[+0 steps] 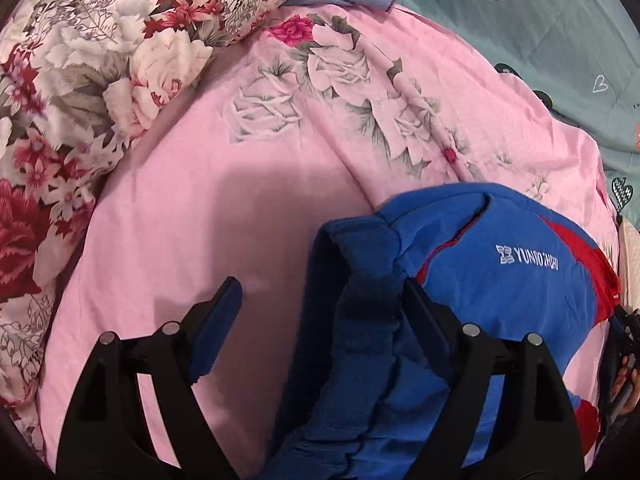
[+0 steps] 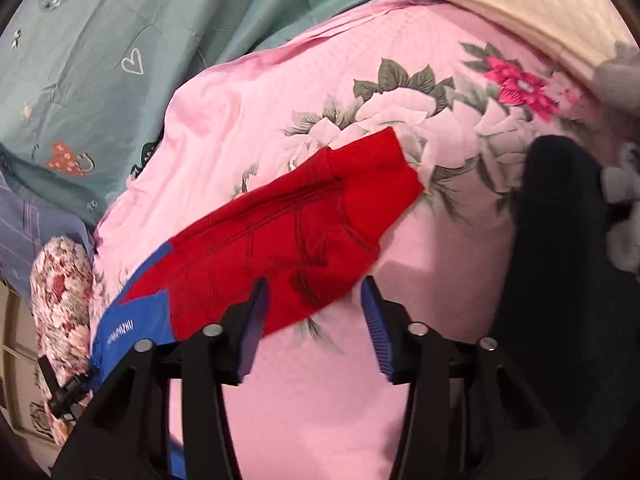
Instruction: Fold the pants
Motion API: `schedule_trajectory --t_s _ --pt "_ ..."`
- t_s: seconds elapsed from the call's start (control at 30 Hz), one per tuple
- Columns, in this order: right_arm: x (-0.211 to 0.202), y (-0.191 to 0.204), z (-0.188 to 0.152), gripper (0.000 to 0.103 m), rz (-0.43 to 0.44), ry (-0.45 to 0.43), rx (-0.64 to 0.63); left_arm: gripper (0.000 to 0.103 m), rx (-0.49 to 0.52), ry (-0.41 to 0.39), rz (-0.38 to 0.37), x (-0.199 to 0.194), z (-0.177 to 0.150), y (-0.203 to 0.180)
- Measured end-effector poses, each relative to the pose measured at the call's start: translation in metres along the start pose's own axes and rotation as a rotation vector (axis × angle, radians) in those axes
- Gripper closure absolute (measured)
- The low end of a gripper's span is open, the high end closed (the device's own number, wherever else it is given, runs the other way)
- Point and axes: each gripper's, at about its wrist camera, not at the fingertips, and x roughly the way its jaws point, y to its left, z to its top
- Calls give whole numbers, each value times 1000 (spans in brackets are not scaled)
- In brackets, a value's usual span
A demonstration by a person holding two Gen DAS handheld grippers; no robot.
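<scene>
The left gripper (image 1: 320,312) stands wide apart, and the gathered waistband of the blue-and-red pants (image 1: 472,280) runs up between its pads; the right pad presses against the fabric while the left pad is clear of it, so nothing is pinched. The pants lie bunched on the pink floral bedsheet (image 1: 192,216), their white lettering facing up. Beyond the pants on the sheet sits a rolled floral quilt (image 1: 100,64), with a teal patterned blanket (image 1: 540,24) at the sheet's far edge.

The right gripper (image 2: 314,308) is also wide and holds nothing; the red cuffed leg end of the pants (image 2: 304,236) lies on the sheet between its fingertips and stretches away from them. Beside the leg end, a dark garment (image 2: 560,260) rests on the sheet. Farther off lies a cream quilted pad (image 2: 520,4).
</scene>
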Motion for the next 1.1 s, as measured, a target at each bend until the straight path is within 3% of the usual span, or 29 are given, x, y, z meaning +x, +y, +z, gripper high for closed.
schedule_trajectory --t_s 0.1,0.17,0.2,0.3,0.37,0.47,0.57,0.6,0.63,0.67,0.7,0.73,0.83,0.9,1.0,1.1 --pt "11 1 4 101 -16 12 -12 28 -19 -3 18 0 6 0" --pt "0 5 7 101 6 -6 -29 57 -32 2 -28 -4 8 1" --pt "-13 9 9 101 18 -29 -43 61 -45 7 -51 -6 10 0" --pt "-40 10 6 102 25 -32 -51 62 -14 -3 -10 -7 10 -8" --pt "-41 6 -3 101 -28 9 -68 51 11 -8 22 -4 9 -13" --pt "-28 2 -18 95 -171 89 -156 33 21 -12 59 -4 9 -9" --pt "-35 8 -17 95 -168 112 -177 28 12 -3 38 -12 7 1" --pt "-42 19 -14 88 -161 87 -216 28 14 -5 37 -16 7 4" --pt "-47 32 -11 73 -154 62 -269 28 17 -15 52 -21 7 7" --pt "-51 45 -9 65 -139 41 -313 27 19 -29 77 -26 8 11" --pt "-52 62 -7 45 -110 19 -368 27 19 -36 83 -30 9 14" --pt "-52 89 -5 40 -61 0 -454 27 15 -43 83 -33 11 17" --pt "-22 157 -11 40 60 72 -731 27 -7 -48 78 -38 14 25" --pt "9 192 -20 40 60 127 -855 27 -23 -39 72 -37 15 28" --pt "63 239 -26 40 127 234 -958 27 -19 -20 68 -34 14 28" --pt "97 270 -30 42 117 279 -1074 26 -6 -23 73 -36 13 28"
